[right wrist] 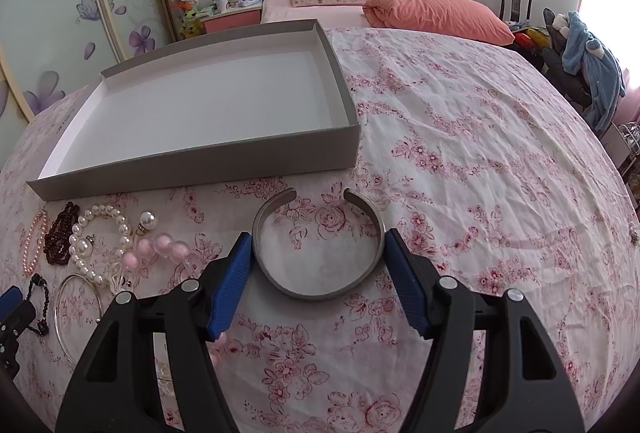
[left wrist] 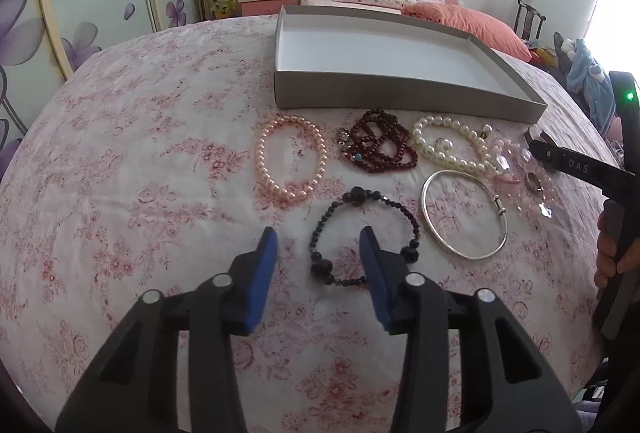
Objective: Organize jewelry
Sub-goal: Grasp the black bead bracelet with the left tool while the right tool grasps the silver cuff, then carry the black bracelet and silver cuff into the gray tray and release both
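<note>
In the right wrist view, the right gripper (right wrist: 318, 239) is sitting low in the frame with its blue fingers (right wrist: 236, 265) spread wide on either side of a grey cuff bangle (right wrist: 320, 295) lying on the floral bedspread (right wrist: 480, 173); whether the pads are touching the cuff cannot be told. The grey box (right wrist: 200, 161) is lying in the upper left. In the left wrist view, the left gripper (left wrist: 318, 239) is hovering wide apart and holding nothing, over a black beaded bracelet (left wrist: 412, 217) at centre, beside a silver bangle (left wrist: 464, 253) to its right.
</note>
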